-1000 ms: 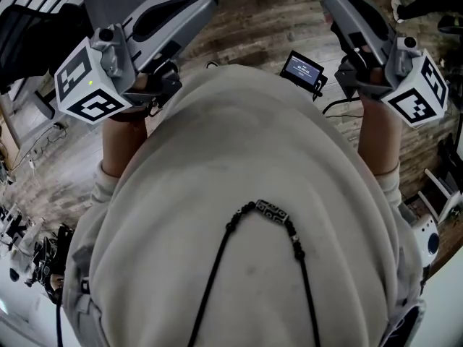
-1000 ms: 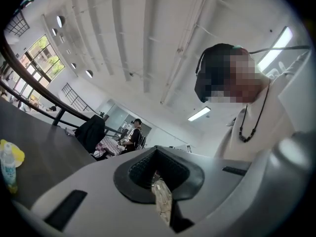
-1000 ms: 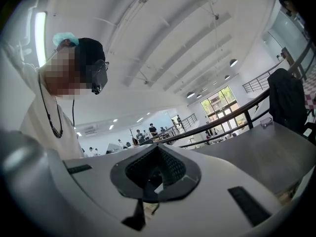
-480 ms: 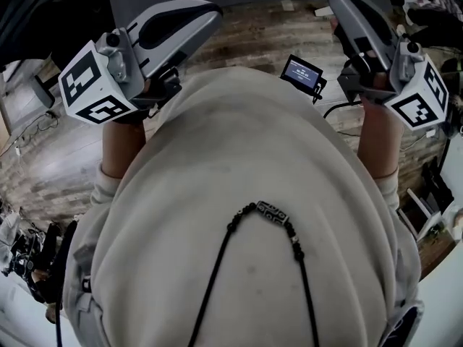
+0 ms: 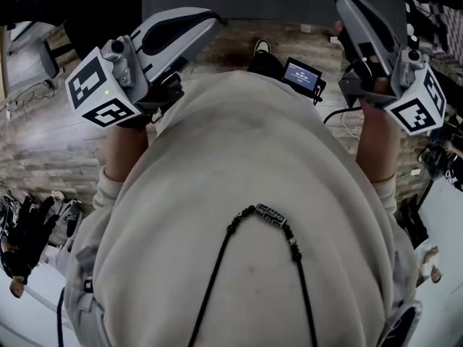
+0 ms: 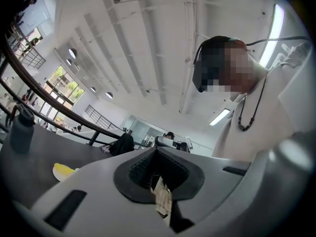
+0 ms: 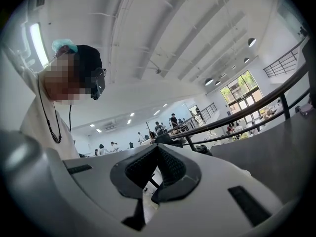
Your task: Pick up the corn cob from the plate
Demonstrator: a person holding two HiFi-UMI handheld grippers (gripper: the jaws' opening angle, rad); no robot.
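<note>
presently logged: left gripper (image 6: pixel 157 169), jaws pressed together, empty; right gripper (image 7: pixel 156 169), same. what looked like the corn cob (image 6: pixel 62 171) lay lower left in the left gripper view, on the dark table (image 6: pixel 34 149), well apart. i reckoned the jaws should spread before reaching.

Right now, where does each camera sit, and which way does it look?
Head view: on the person's head, looking steeply down at the pale sweatshirt, necklace, left hand-held gripper and right hand-held gripper.
Left gripper view: on the left hand-held gripper, looking along its closed jaws over a dark table with a yellow thing; the person's chest shows at right.
Right gripper view: on the right hand-held gripper, looking along its closed jaws toward a railing; the chest shows at left.
Shared: all three show the necklace.
</note>
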